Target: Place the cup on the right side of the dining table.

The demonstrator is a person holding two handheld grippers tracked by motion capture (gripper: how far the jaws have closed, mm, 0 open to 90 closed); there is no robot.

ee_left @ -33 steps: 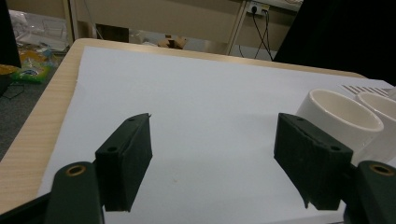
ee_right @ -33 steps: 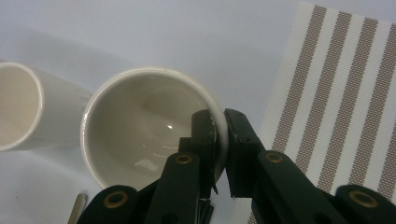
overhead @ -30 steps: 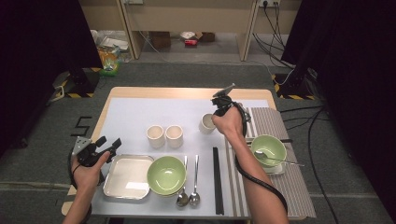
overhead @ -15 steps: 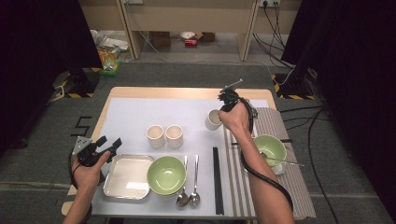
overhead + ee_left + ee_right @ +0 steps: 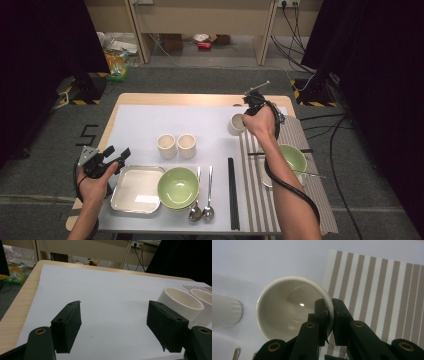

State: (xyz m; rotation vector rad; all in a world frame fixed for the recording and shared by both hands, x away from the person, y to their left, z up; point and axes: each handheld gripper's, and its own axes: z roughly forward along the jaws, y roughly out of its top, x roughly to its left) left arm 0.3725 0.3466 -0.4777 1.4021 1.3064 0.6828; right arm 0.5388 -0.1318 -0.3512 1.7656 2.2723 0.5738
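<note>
Right gripper [image 5: 329,315] pinches cup [image 5: 287,310] wall, cup hanging upright below; striped mat [image 5: 387,290] just beside.

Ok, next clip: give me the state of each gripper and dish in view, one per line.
Right gripper: shut on the cup's rim, one jaw inside, one outside.
Held cup: upright, empty, at the striped mat's edge.
Left gripper: open, nothing between its jaws.
Two cups: upright, side by side.
Green bowl: upright, empty, beside the tray.
Tray: empty.
Second green bowl: upright on the striped mat.
</note>
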